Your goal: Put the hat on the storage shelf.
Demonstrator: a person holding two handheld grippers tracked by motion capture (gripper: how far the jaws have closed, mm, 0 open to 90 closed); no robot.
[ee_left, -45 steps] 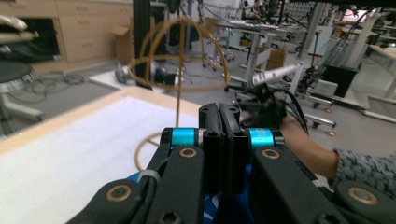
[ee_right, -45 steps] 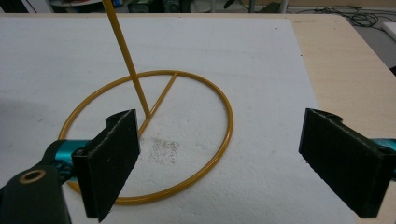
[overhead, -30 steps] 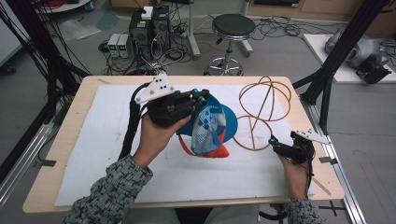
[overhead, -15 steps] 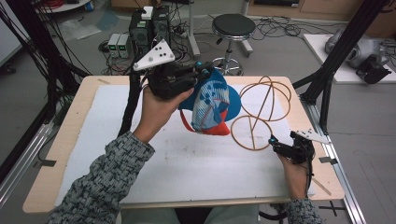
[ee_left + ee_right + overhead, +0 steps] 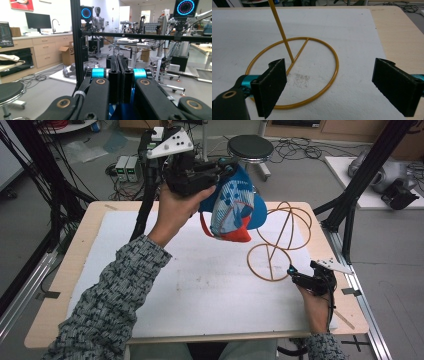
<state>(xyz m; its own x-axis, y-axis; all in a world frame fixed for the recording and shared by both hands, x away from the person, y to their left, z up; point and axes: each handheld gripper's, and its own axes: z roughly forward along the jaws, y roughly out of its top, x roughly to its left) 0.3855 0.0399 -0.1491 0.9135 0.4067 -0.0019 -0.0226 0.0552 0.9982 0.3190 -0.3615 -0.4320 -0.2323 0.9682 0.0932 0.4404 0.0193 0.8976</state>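
A blue cap (image 5: 231, 205) with white pattern and a red brim hangs in the air above the far middle of the table. My left gripper (image 5: 226, 170) is shut on its top edge; in the left gripper view the jaws (image 5: 118, 58) press together with blue fabric (image 5: 126, 111) beneath them. A golden wire stand (image 5: 280, 237) rises from a ring base on the right of the white mat. My right gripper (image 5: 296, 274) rests low by that ring, open. Its own view shows the pads (image 5: 329, 67) wide apart, with the ring (image 5: 337, 62) and slanted rod (image 5: 282, 32) ahead.
A white foam mat (image 5: 200, 290) covers most of the wooden table (image 5: 80, 245). Black frame posts (image 5: 350, 210) stand at the right and left edges. A round stool (image 5: 250, 147) and cabled equipment (image 5: 127, 167) sit on the floor beyond the far edge.
The left hand has lifted the cap higher and farther from the mat, off the table surface. The right gripper has stayed by the ring base.
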